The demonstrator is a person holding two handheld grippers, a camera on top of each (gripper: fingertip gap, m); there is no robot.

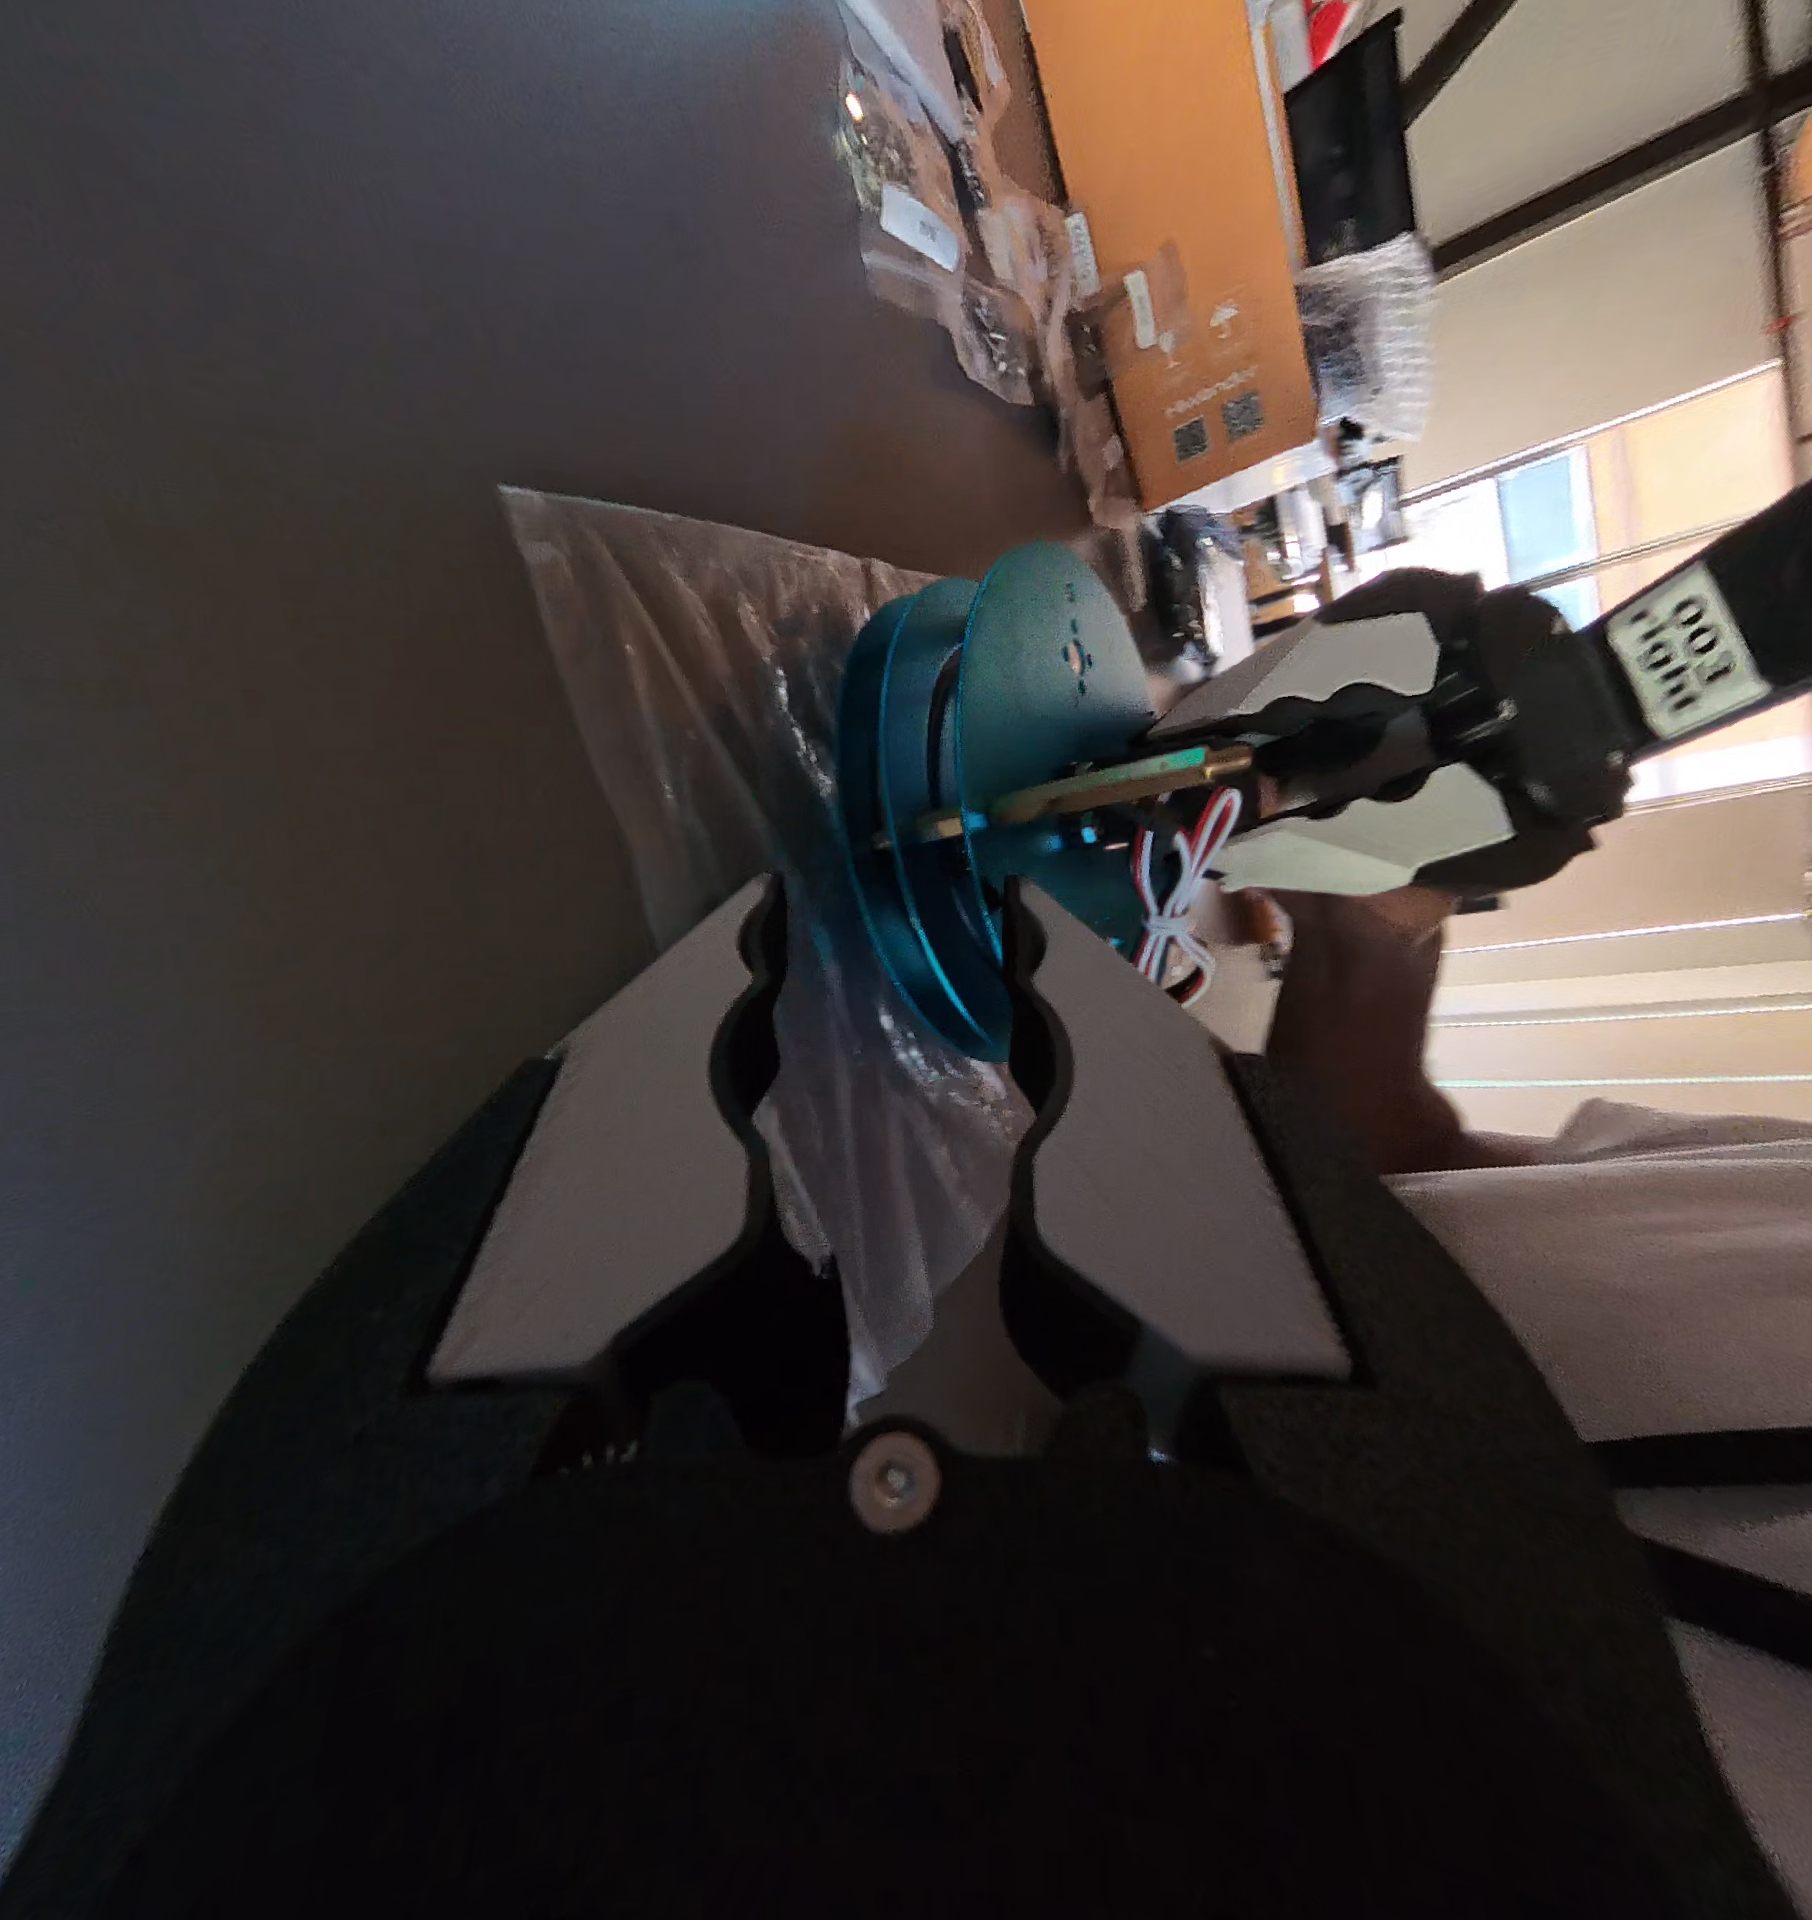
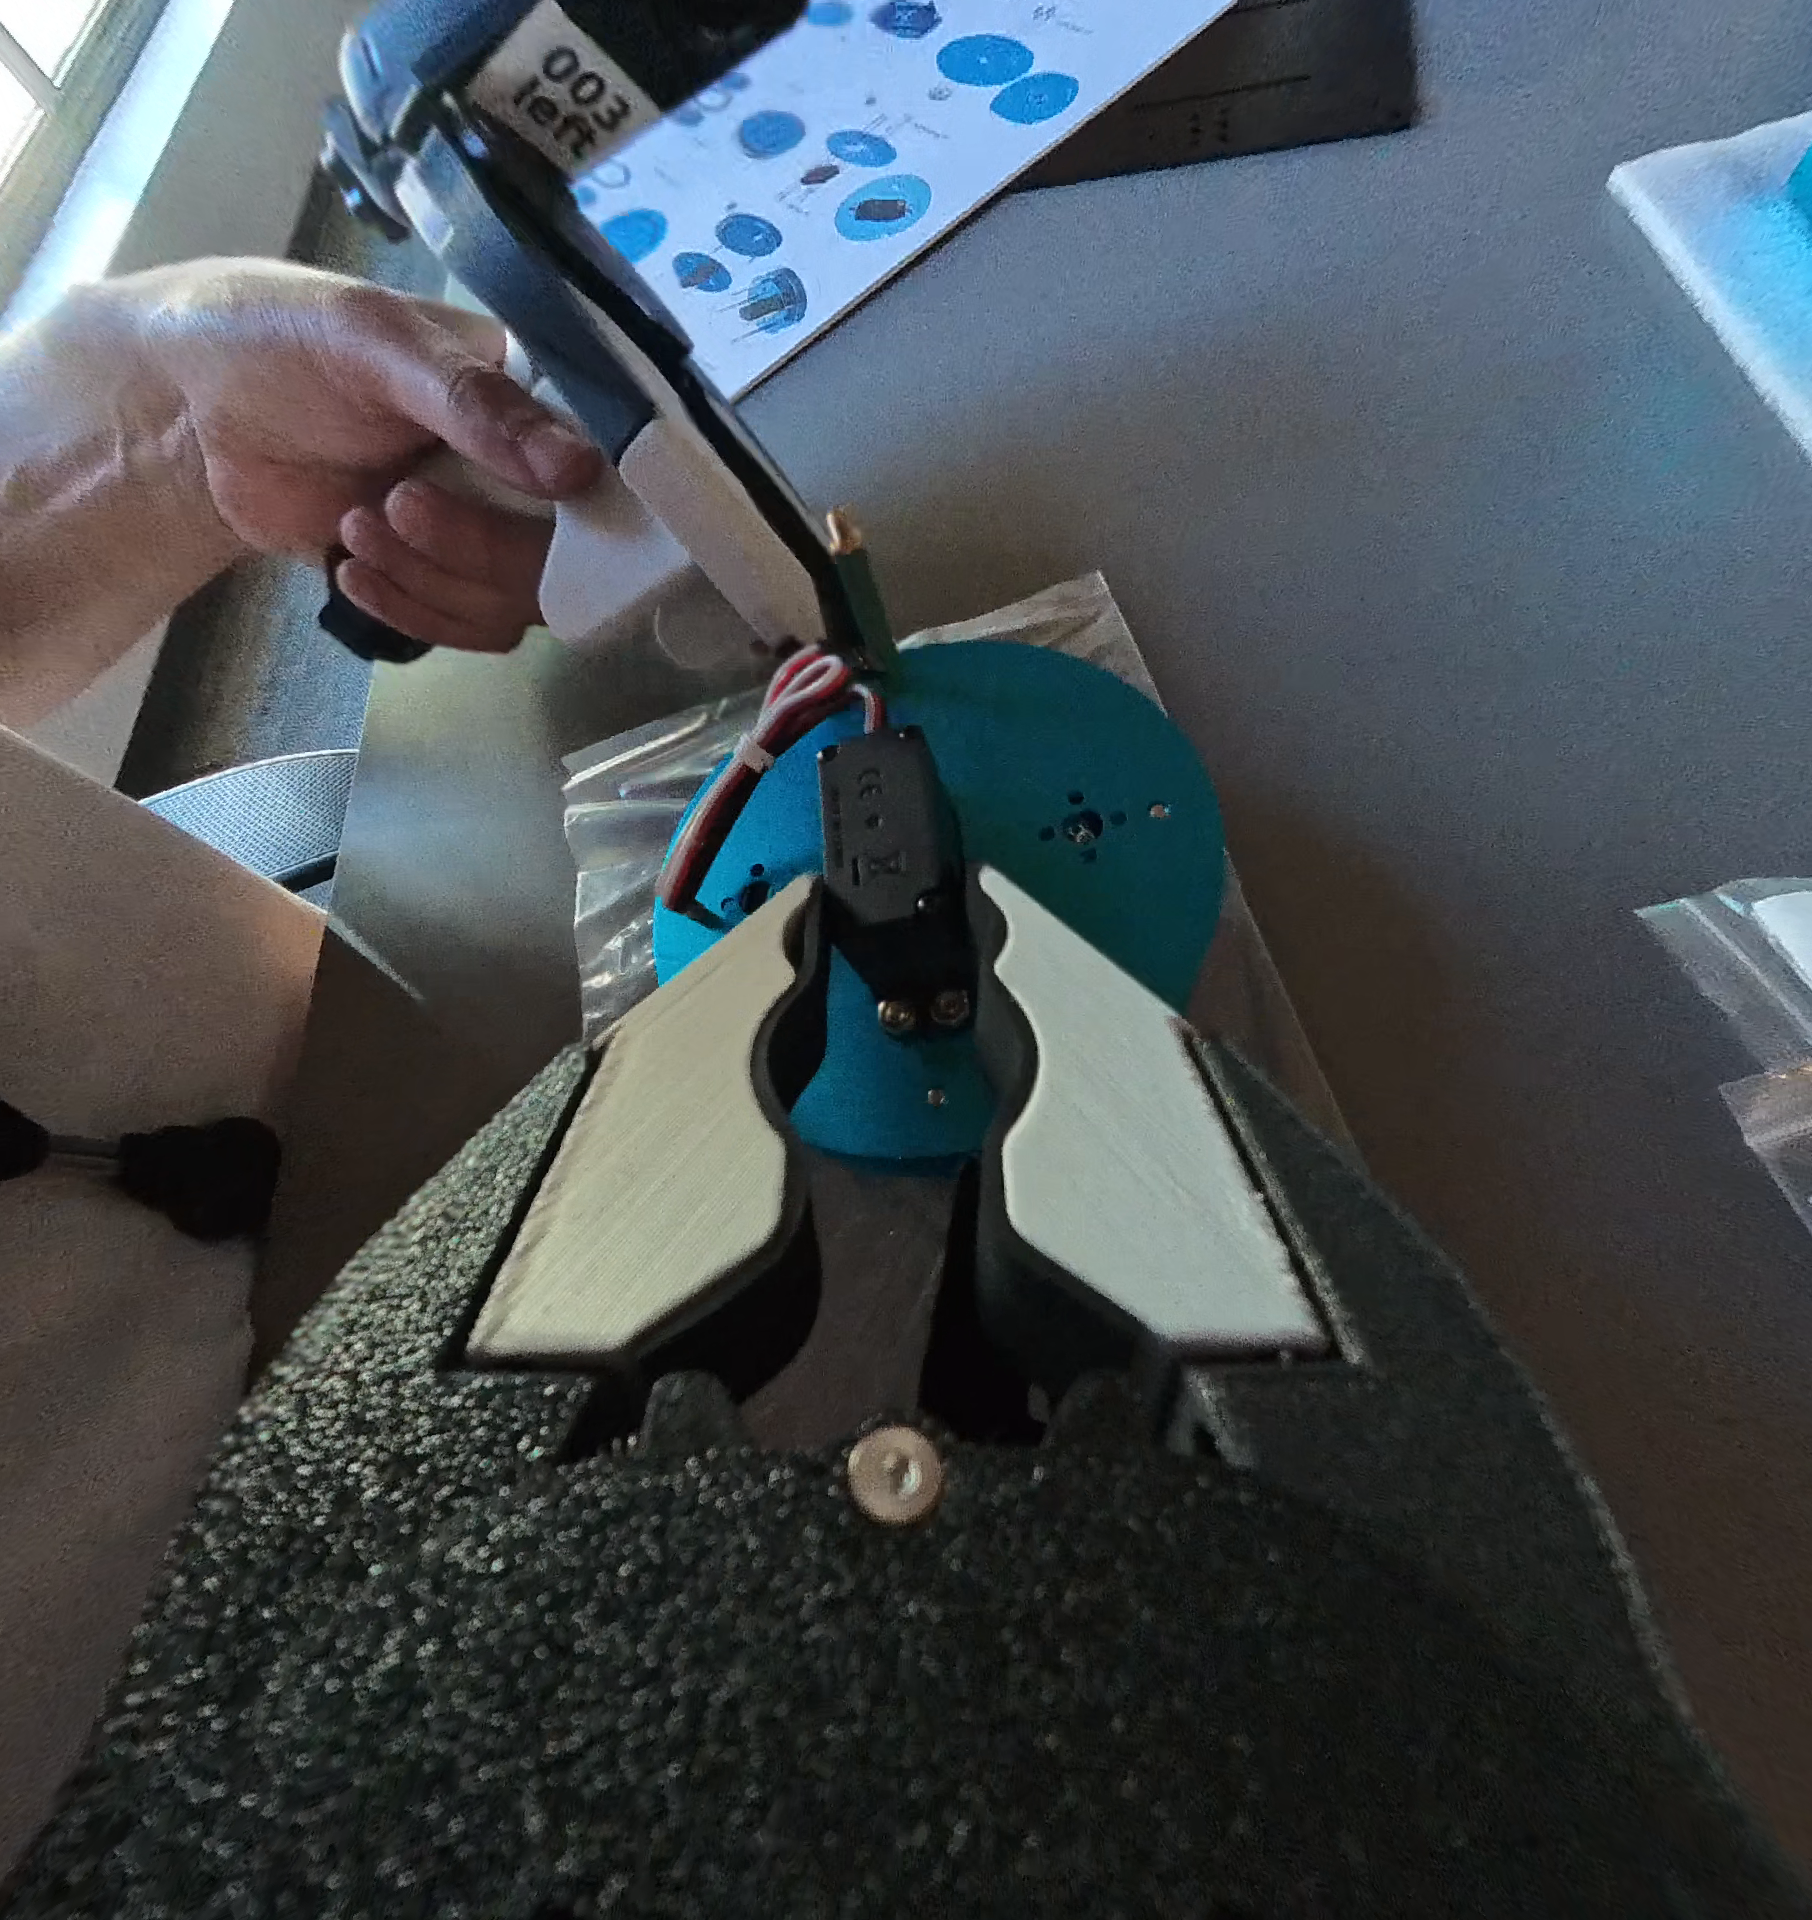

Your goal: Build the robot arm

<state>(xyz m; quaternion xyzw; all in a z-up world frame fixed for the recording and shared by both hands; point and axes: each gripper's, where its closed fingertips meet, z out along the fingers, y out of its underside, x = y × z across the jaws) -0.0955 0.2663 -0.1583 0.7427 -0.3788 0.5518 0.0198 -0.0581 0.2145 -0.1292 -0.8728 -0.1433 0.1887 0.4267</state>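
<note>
Two grippers are being held at one blue disc assembly (image 2: 1089, 748), which is resting on a clear plastic bag (image 1: 653, 644) on the grey table (image 2: 1401, 623).

Right gripper (image 2: 897, 894): jaws are being kept narrowed on the black servo (image 2: 881, 831) mounted on the upper disc. The servo body is filling the gap, and both pads appear to be pressing on its sides.

Left gripper (image 1: 897, 904): jaws are being held spread, straddling the rim of the stacked discs. One fingertip is lying against the disc edge; bag film is showing between the other fingertip and the discs, so nothing is being pinched. In the right wrist view this gripper is being gripped by a hand (image 2: 310, 436) and is being tilted down to the far edge of the disc.

A brass standoff (image 2: 860, 592) is standing up from the disc just beside the left fingertips. Red, white and black wires (image 2: 777, 727), bundled with a tie, are running from the servo.

Surroundings: a printed sheet with blue diagrams (image 2: 881, 135) is lying beyond the assembly, a white foam block (image 2: 1733, 260) is lying to the right, and small parts bags (image 2: 1795, 966) are lying nearer on that side. A cardboard box (image 1: 1172, 208) is seen in the left wrist view.
</note>
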